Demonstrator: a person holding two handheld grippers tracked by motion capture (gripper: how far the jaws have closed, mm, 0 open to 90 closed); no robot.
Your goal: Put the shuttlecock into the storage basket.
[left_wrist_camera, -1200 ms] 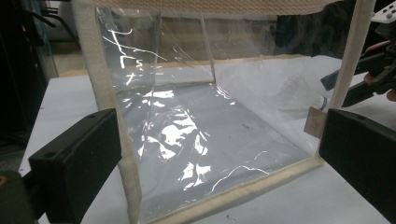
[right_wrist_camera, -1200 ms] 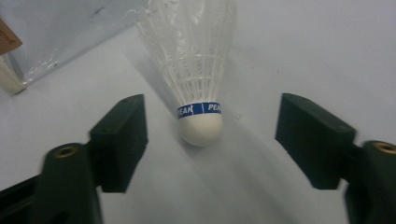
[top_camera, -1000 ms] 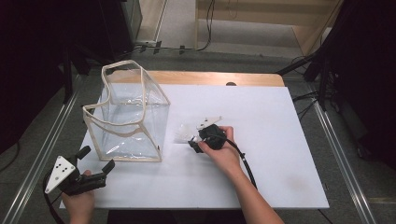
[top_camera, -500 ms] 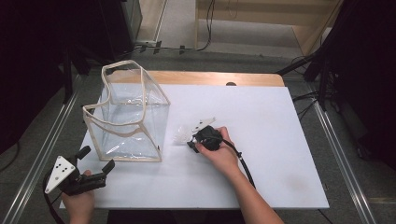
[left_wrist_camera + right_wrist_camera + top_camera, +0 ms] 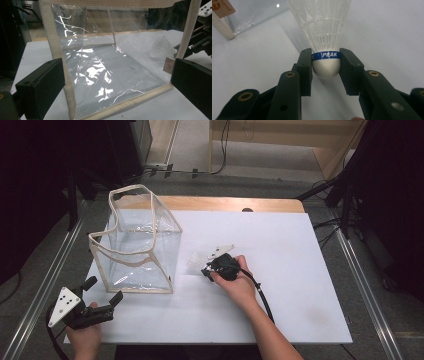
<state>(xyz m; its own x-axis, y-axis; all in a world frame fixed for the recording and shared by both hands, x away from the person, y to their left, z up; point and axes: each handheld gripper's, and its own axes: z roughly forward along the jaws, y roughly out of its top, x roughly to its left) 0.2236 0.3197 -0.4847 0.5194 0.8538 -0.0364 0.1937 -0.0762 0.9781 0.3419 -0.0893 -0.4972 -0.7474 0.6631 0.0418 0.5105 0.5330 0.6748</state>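
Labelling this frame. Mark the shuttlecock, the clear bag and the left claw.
shuttlecock (image 5: 325, 67): right gripper view, its white cork base.
clear bag (image 5: 142, 291): high view, its cream bottom front trim.
left claw (image 5: 103, 290): high view, the gap between its two open tips.

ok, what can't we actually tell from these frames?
- Shuttlecock feather tips: cut off by the top edge, right gripper view.
- Right gripper jaws: under the hand, high view.
- Tag print: cut by the frame corner.
- Clear bag top: past the top edge, left gripper view.
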